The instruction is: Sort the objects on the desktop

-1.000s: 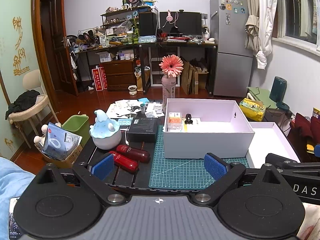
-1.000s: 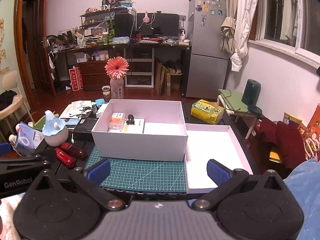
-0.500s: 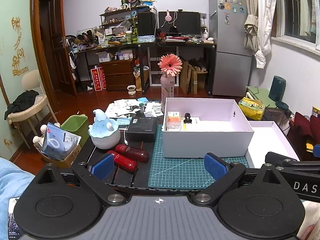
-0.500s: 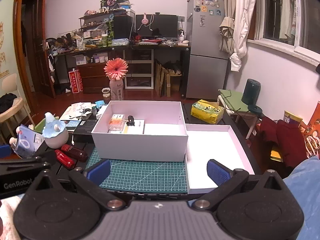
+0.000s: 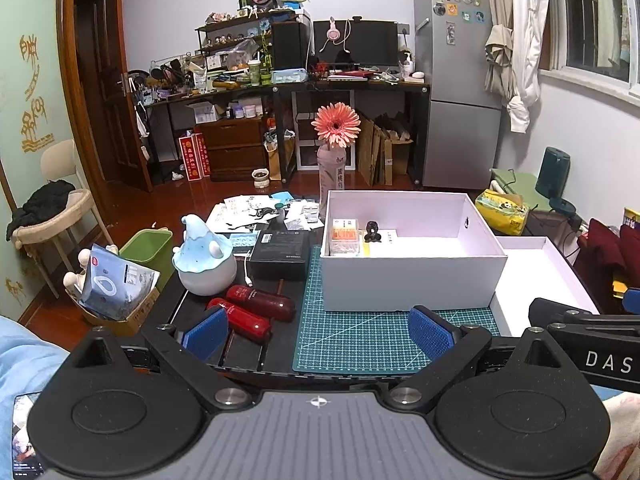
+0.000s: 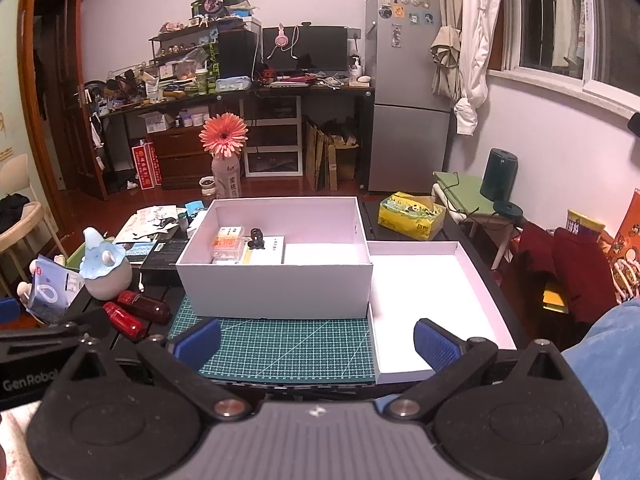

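Note:
A white open box (image 5: 412,276) (image 6: 280,288) stands on the green cutting mat (image 5: 360,336) (image 6: 288,344) and holds an orange packet (image 5: 344,236), a small black figure (image 5: 373,232) and white cards. Left of it lie two red bottles (image 5: 256,304) (image 6: 140,312), a blue-white gnome figure (image 5: 204,260) (image 6: 104,264) and a black box (image 5: 282,254). The box lid (image 6: 424,296) lies to the right. My left gripper (image 5: 318,330) hovers open at the desk's near edge, nothing between its fingers. My right gripper (image 6: 316,342) is open too, over the mat's front edge.
A pink flower in a bottle (image 5: 335,152) stands behind the box, with papers (image 5: 256,212) beside it. A green bin (image 5: 146,246) and a carton with a blue bag (image 5: 112,288) sit left of the desk. A yellow tissue pack (image 6: 412,214) lies at the back right.
Both views have shifted only slightly, the scene sitting a little lower in the frame. Both grippers stay open and nothing on the desk has moved.

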